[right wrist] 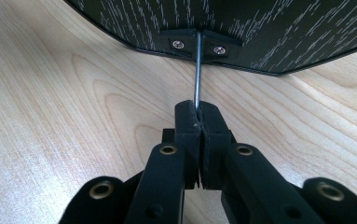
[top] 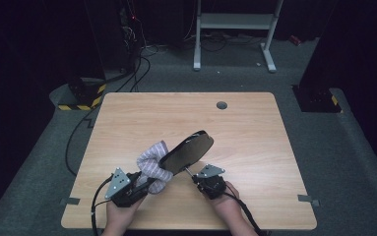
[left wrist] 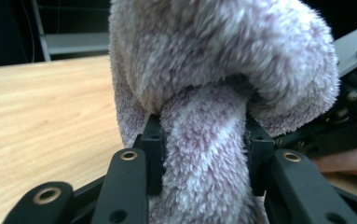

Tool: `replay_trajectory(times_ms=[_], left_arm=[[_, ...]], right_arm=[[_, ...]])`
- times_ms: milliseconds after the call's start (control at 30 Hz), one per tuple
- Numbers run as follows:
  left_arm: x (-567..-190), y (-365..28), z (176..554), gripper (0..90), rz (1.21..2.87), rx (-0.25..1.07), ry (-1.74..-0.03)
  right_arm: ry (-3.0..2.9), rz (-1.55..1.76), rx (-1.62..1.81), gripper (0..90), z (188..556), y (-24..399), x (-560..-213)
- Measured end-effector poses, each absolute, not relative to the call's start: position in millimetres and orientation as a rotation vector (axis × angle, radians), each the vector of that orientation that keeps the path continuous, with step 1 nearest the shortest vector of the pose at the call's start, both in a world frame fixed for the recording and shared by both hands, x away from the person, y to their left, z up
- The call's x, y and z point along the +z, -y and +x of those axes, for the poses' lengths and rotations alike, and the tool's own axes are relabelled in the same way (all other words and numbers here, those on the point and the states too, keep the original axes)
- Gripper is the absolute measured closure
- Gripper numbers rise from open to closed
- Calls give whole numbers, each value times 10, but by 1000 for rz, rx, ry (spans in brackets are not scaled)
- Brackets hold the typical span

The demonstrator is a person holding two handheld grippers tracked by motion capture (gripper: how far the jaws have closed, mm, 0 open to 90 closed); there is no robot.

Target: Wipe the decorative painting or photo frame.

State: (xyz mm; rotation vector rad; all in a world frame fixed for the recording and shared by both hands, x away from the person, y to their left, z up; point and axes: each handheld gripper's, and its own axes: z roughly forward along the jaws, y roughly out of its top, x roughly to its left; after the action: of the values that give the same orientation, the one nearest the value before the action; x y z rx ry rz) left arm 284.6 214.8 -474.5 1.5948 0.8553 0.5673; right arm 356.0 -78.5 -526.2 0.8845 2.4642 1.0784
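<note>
1. While the left tool [top: 144, 186] clamps a fluffy striped cloth [top: 152, 164], the cloth presses against the dark oval panel [top: 188, 151].
2. The right tool [right wrist: 198, 122], fully closed, pinches the panel's thin metal rod [right wrist: 197, 70], holding it tilted above the desk [top: 245, 132].

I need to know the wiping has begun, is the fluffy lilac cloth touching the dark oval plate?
Touching: the high view shows the cloth pressed against the plate's lower edge, no gap.
</note>
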Motion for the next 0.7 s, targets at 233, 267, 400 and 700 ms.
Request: replay_trajectory(times_ms=[233,267,400,700], left_arm=[[-4418,-2142,2619,619,1480,624,-743],[-4392,-2114,2600,617,1488,634,-732],[-4417,-2006,2603,598,1532,664,-745],[-4654,-1928,2677,598,1611,678,-802]], right_arm=[[-2463,887,1076,887,3559,784,-5262],[-2462,883,1077,887,3562,785,-5263],[-2463,883,1074,887,3561,785,-5262],[-2463,888,1076,885,3560,785,-5261]])
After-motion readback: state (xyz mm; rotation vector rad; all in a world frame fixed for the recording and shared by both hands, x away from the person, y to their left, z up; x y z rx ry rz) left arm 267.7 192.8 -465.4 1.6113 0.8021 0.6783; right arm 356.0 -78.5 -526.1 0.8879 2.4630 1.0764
